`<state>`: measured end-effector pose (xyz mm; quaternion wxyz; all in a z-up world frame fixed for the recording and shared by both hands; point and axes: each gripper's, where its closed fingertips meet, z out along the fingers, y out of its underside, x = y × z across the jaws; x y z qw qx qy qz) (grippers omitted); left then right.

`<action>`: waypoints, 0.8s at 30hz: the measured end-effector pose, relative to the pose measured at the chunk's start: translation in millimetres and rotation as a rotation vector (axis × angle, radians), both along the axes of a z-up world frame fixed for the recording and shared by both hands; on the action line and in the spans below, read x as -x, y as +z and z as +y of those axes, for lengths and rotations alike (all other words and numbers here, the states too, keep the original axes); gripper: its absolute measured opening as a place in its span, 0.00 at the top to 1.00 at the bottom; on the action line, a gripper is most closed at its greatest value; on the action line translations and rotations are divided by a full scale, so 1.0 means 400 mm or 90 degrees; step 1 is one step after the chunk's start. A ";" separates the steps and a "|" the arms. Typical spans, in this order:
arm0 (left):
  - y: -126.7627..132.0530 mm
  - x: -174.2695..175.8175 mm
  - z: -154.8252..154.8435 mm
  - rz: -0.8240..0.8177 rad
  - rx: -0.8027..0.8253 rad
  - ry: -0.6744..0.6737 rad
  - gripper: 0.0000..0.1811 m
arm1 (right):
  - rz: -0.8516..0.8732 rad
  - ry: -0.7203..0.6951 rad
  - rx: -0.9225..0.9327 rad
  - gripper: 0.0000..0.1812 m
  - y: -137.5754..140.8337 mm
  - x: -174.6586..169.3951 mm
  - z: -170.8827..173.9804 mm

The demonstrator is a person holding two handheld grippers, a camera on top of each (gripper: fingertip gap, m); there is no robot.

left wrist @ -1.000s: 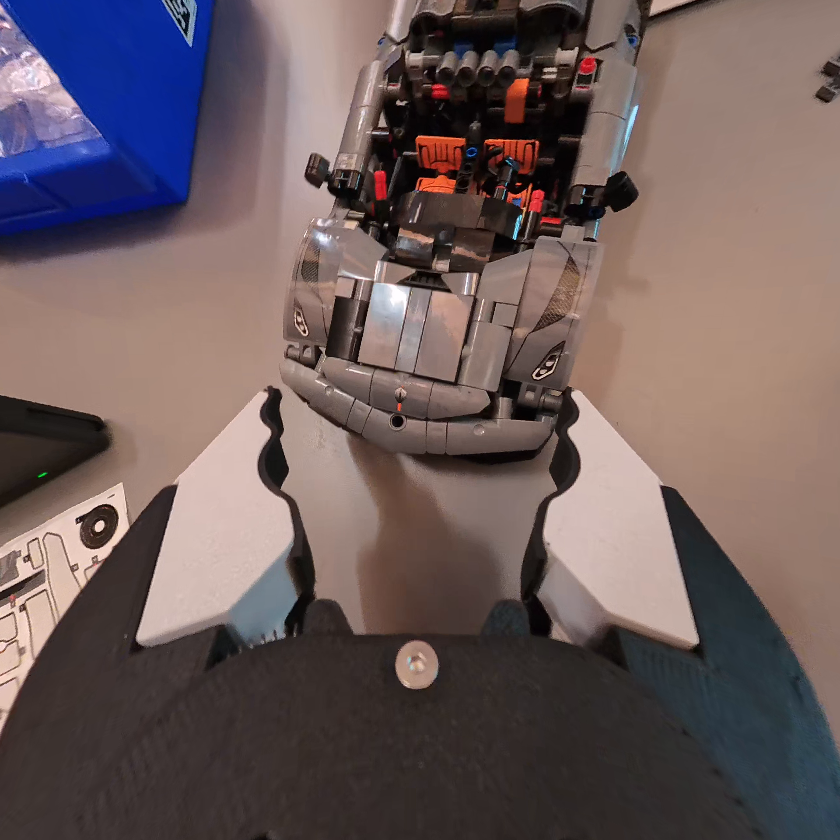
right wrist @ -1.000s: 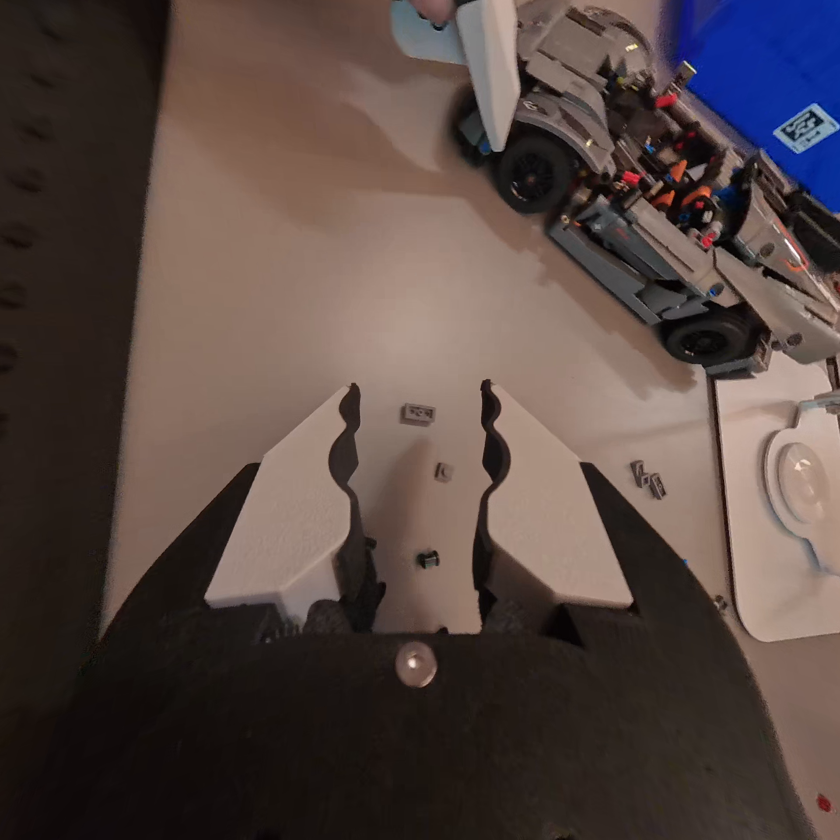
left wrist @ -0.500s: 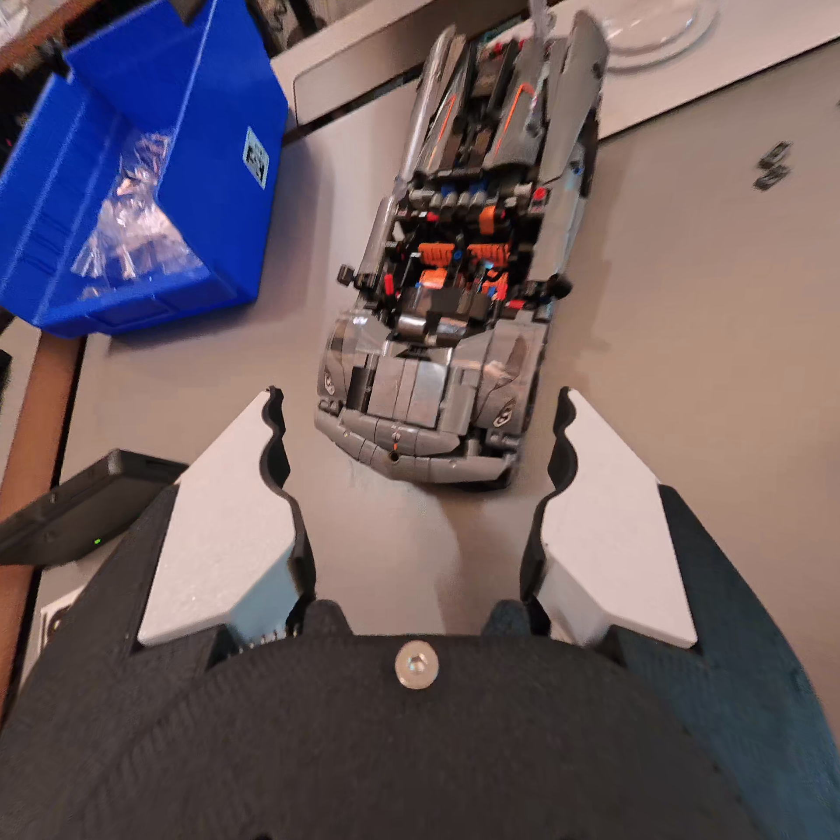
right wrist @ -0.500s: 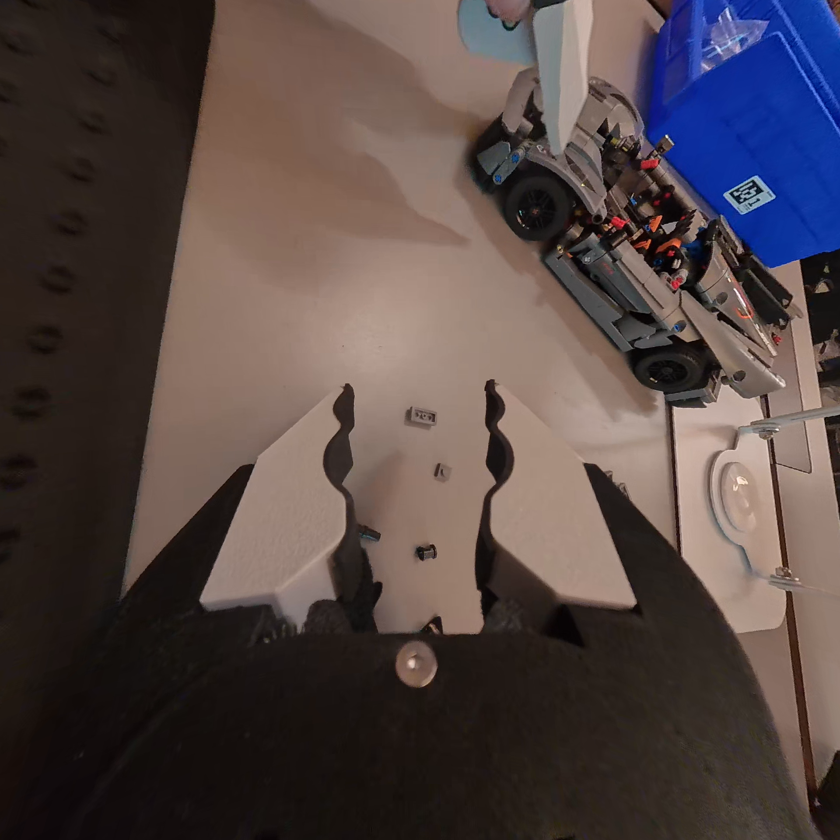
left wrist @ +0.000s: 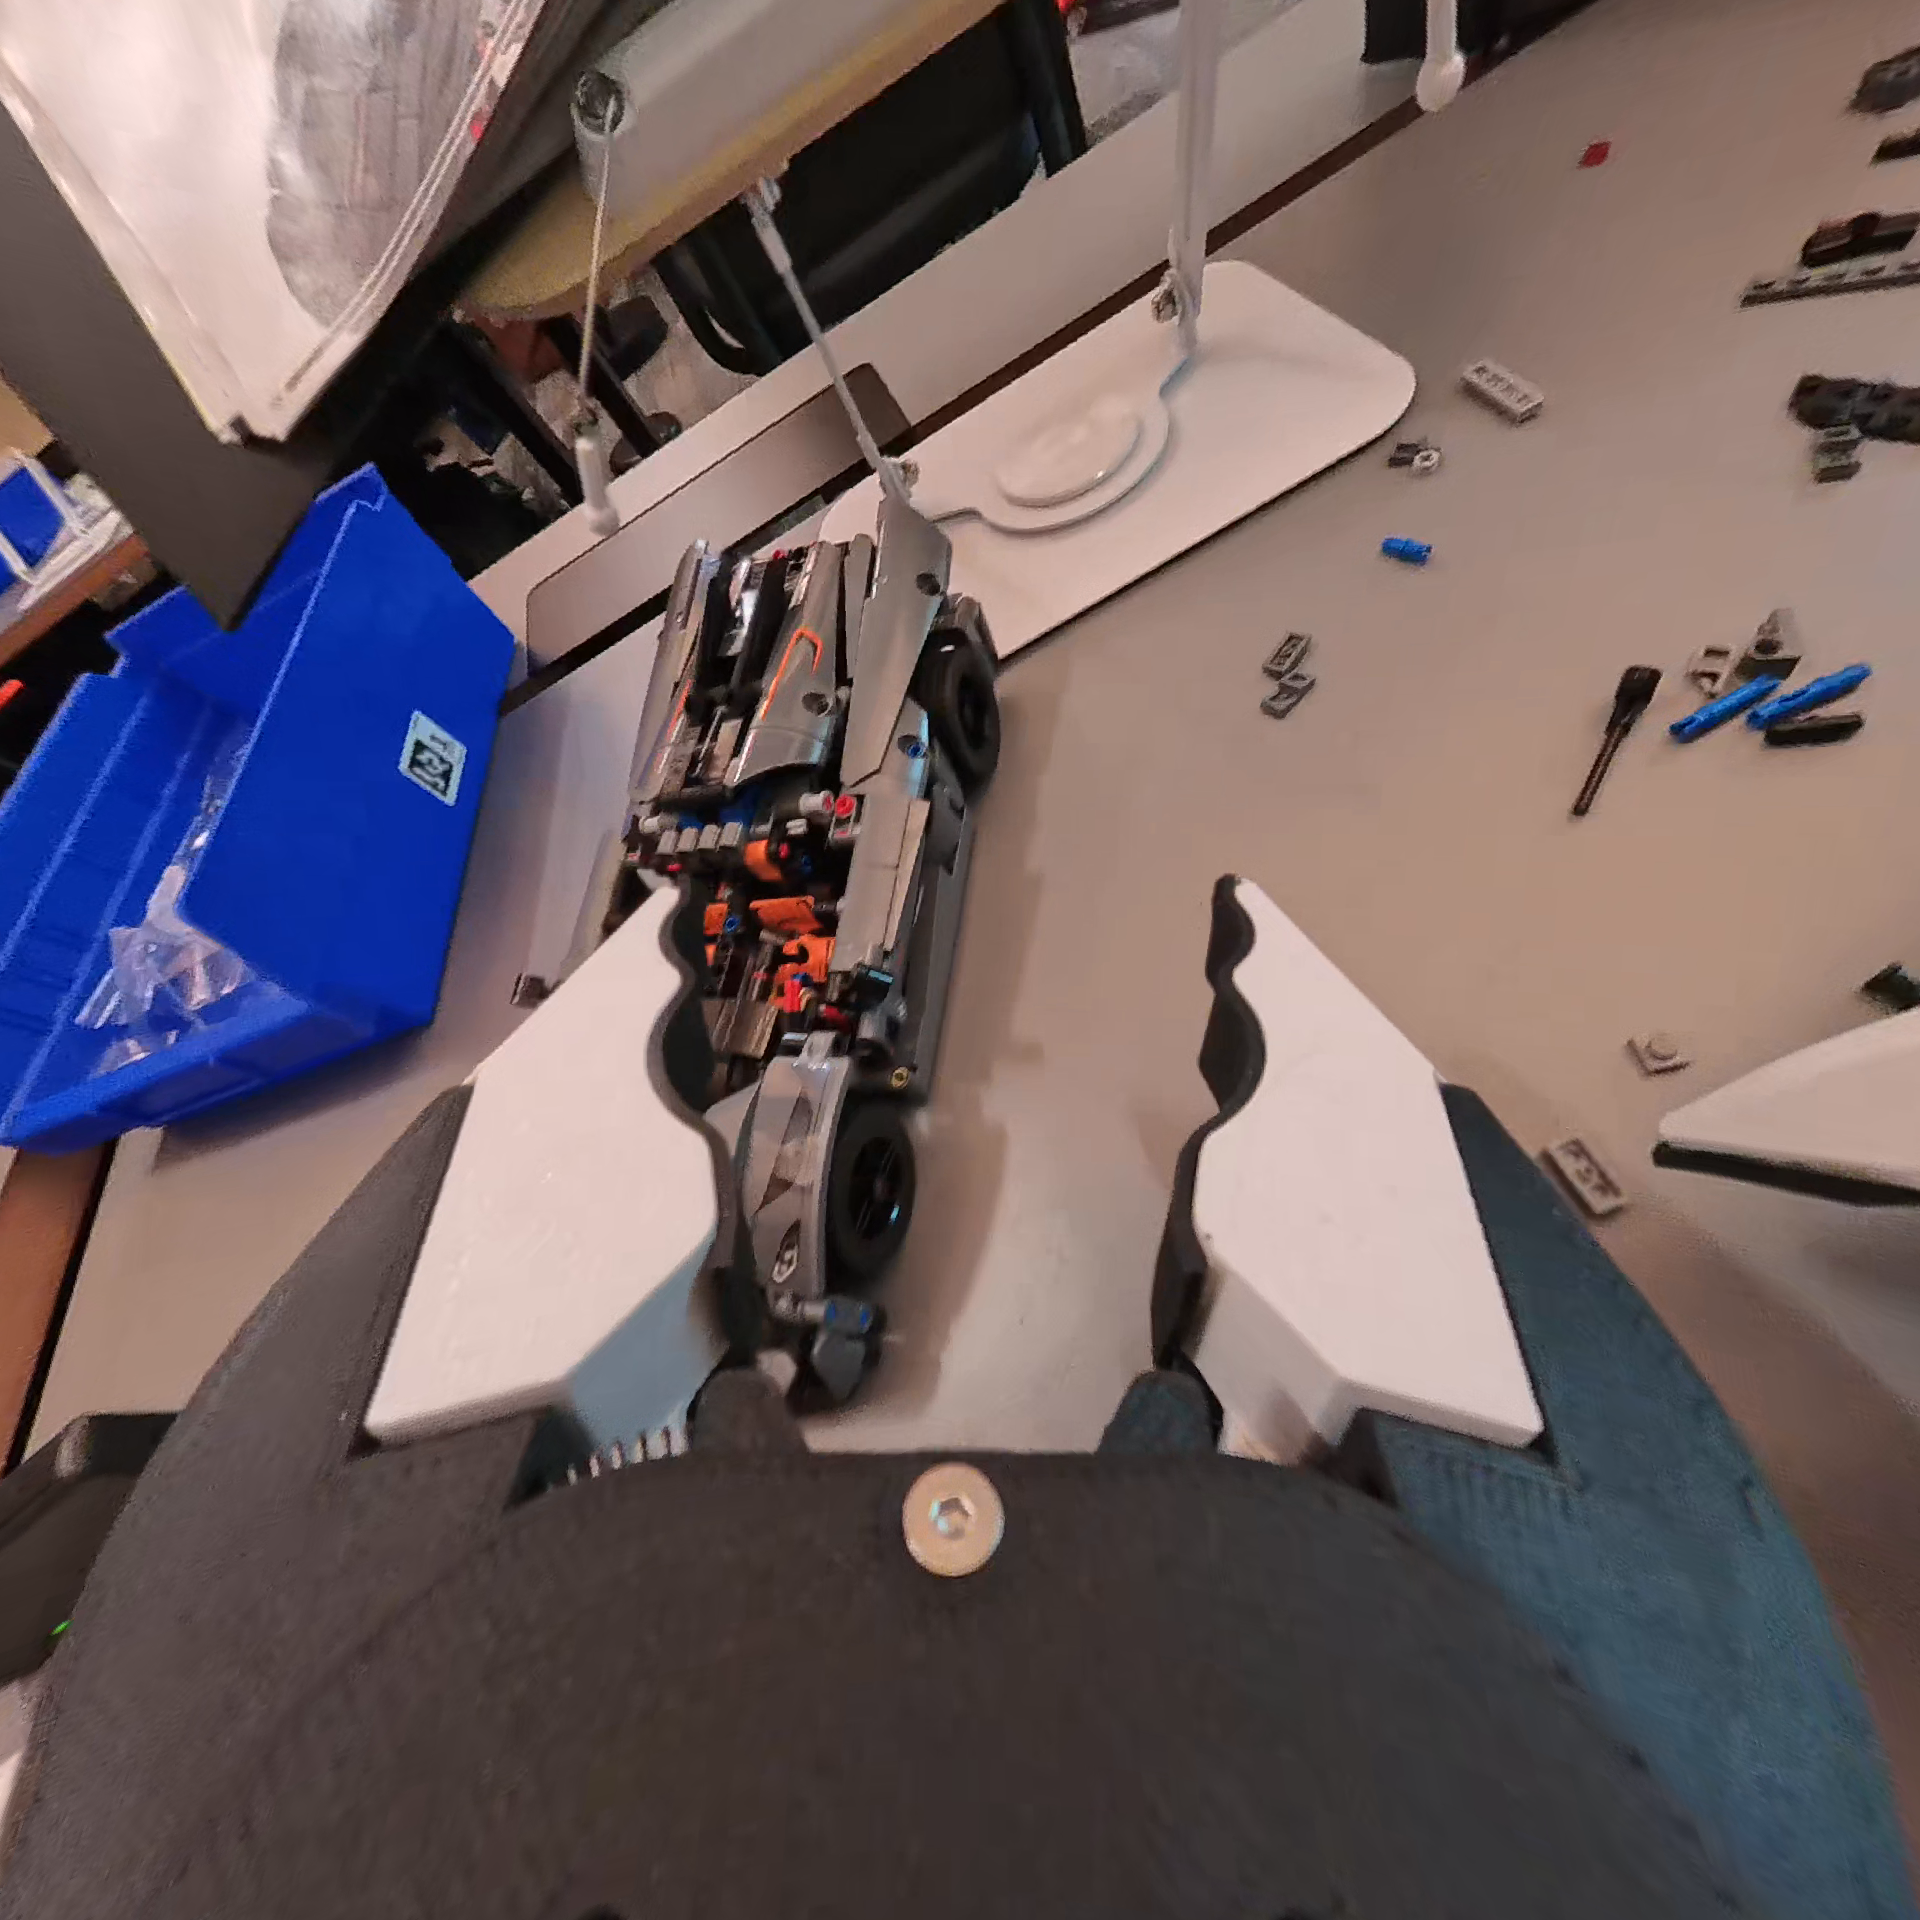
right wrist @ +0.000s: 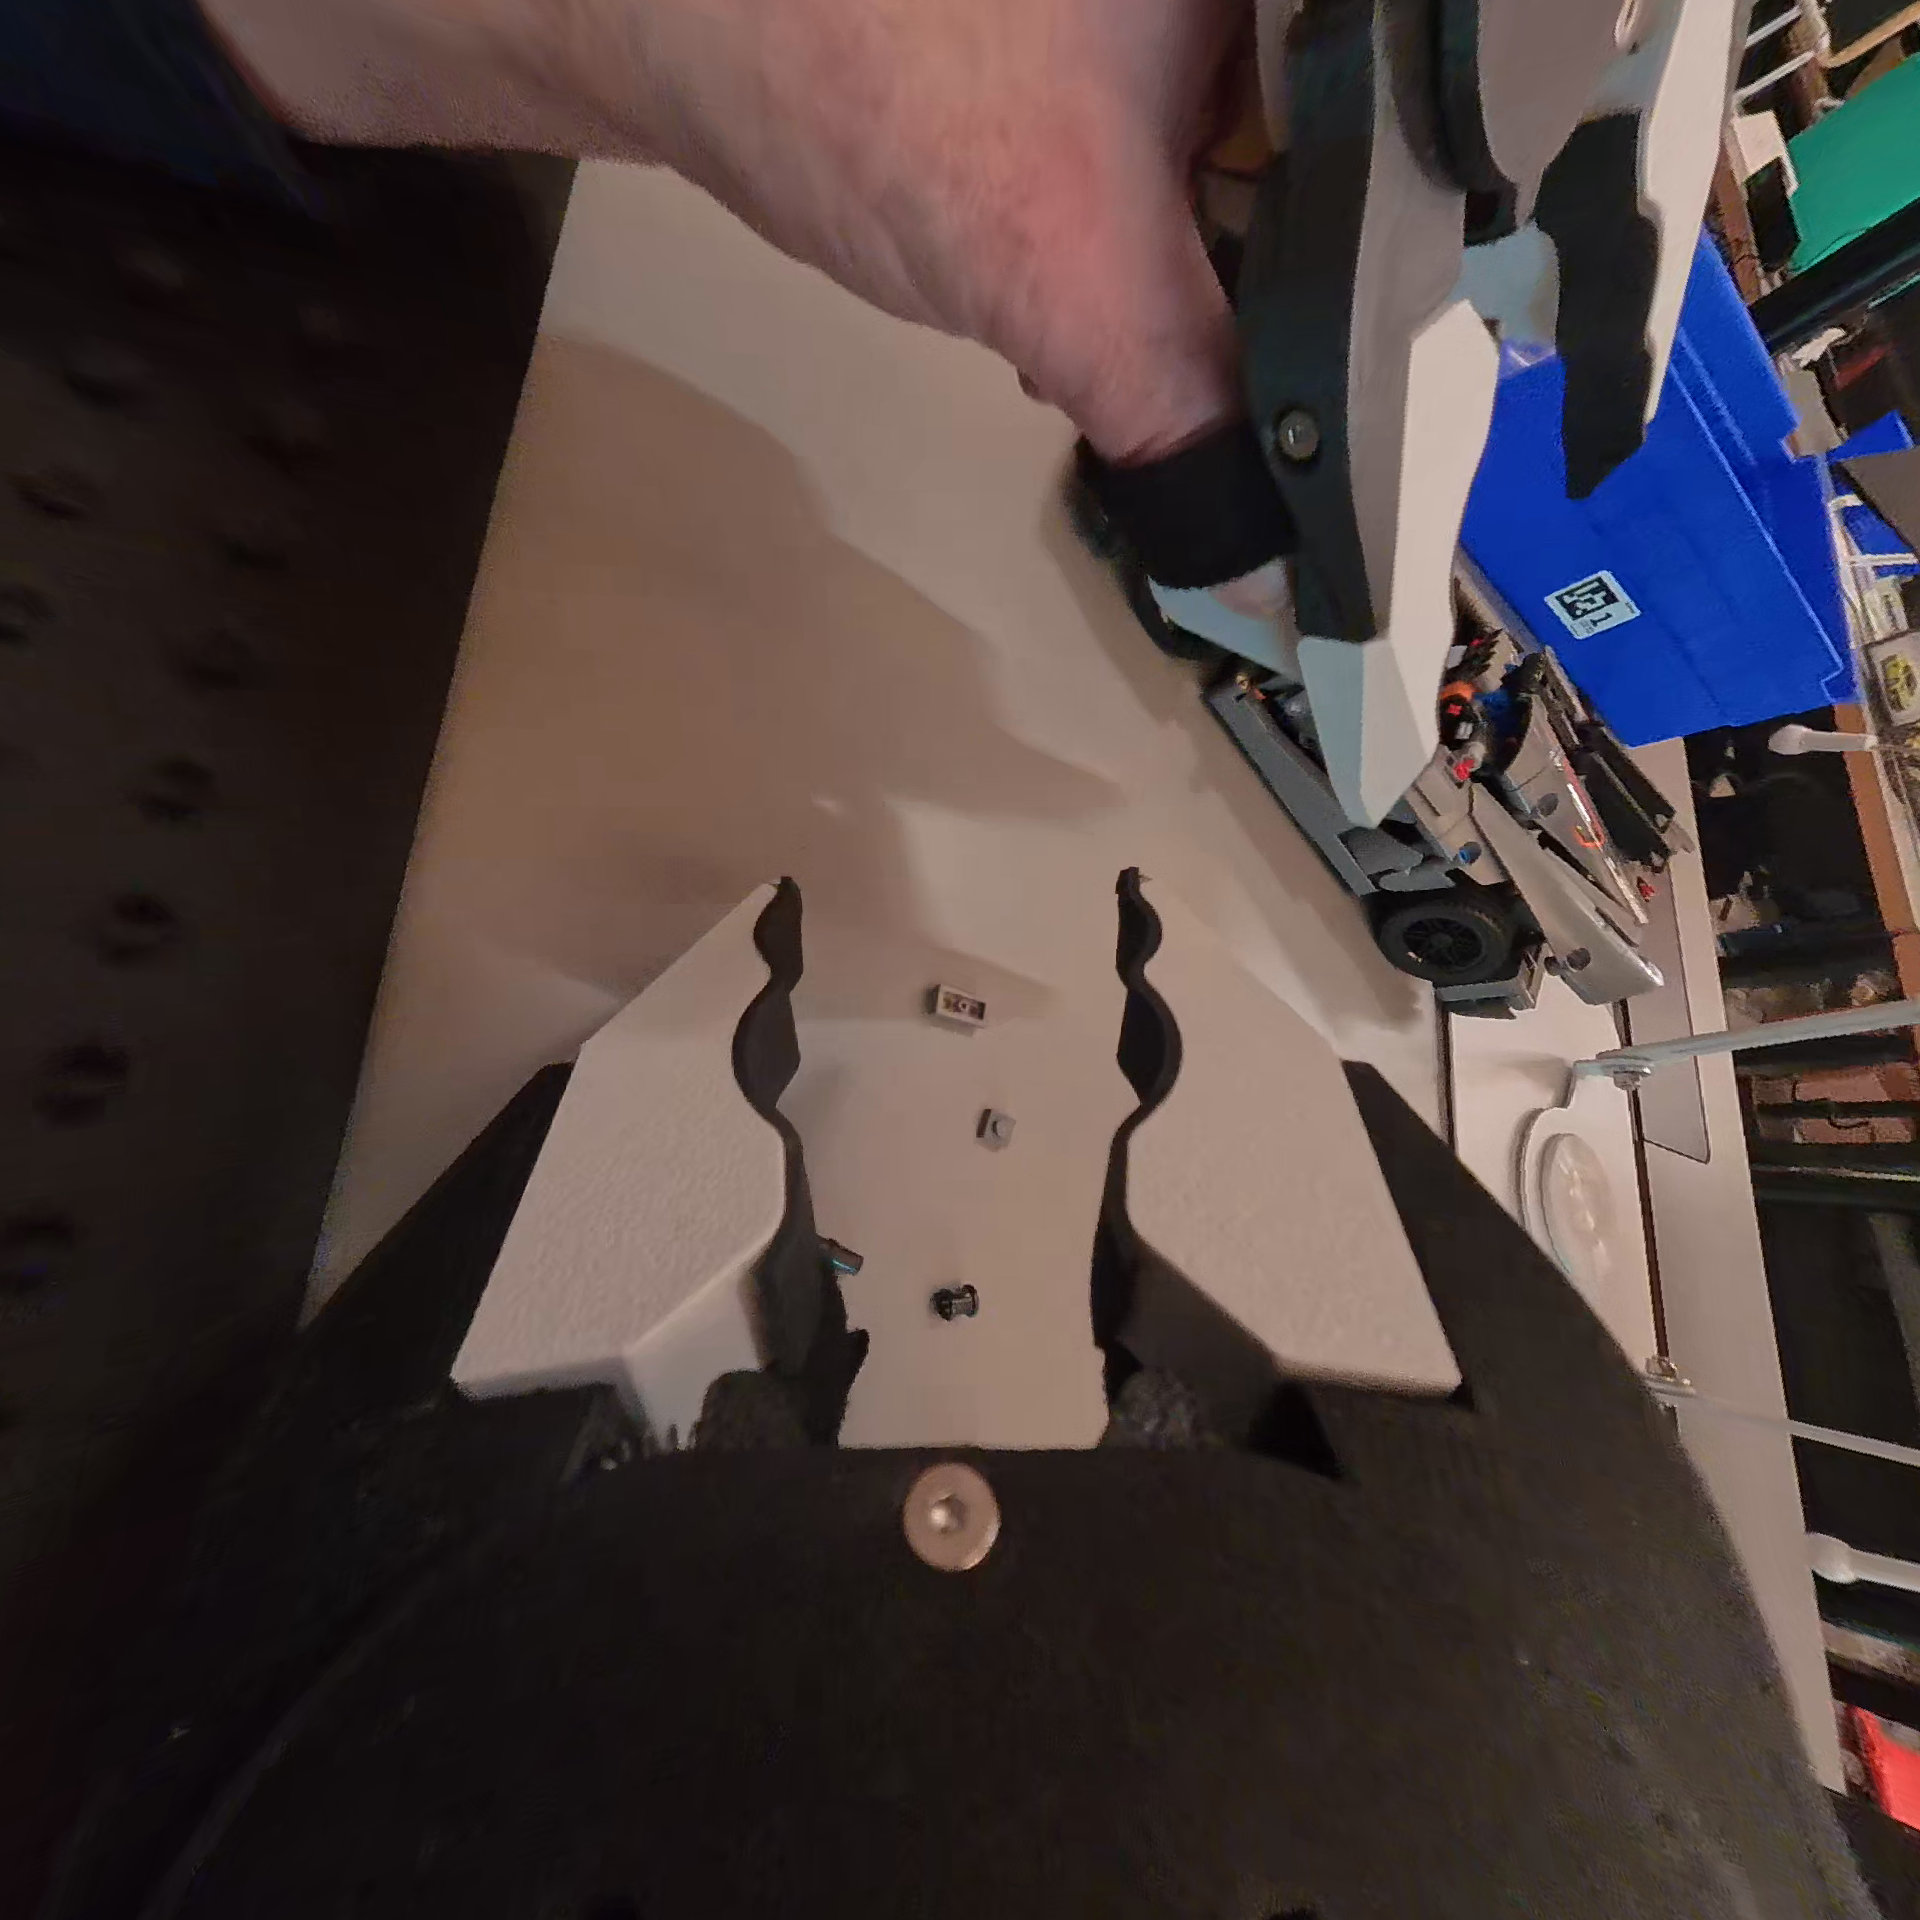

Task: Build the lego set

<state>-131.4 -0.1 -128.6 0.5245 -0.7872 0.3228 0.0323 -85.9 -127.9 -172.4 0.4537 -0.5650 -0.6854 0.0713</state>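
Fingers of both grippers spread wide, holding nothing: left gripper (left wrist: pixel 951 1039) hangs over the grey lego car (left wrist: pixel 821 831) on the tabletop (left wrist: pixel 1299 810), likely sizing a steadying grip; right gripper (right wrist: pixel 951 987) straddles loose small plate (right wrist: pixel 958 1003), probably next pick.

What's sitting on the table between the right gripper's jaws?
In the right wrist view, three small loose pieces lie in a row on the table between the open jaws: a grey plate, a tiny grey square piece and a black pin.
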 end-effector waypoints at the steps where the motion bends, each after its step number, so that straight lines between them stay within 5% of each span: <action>1: 0.002 -0.009 0.006 -0.003 -0.001 -0.003 0.48 | 0.001 -0.003 -0.006 0.67 0.003 -0.002 0.004; 7: 0.014 -0.022 -0.004 -0.017 0.003 -0.012 0.50 | 0.021 -0.019 -0.017 0.67 0.016 -0.014 0.029; 19: -0.038 0.074 -0.240 -0.066 -0.065 0.049 0.50 | 0.057 -0.045 -0.012 0.68 0.026 -0.024 0.059; 24: 0.010 0.025 -0.225 -0.049 -0.154 0.029 0.53 | 0.068 -0.062 -0.009 0.68 0.029 -0.032 0.076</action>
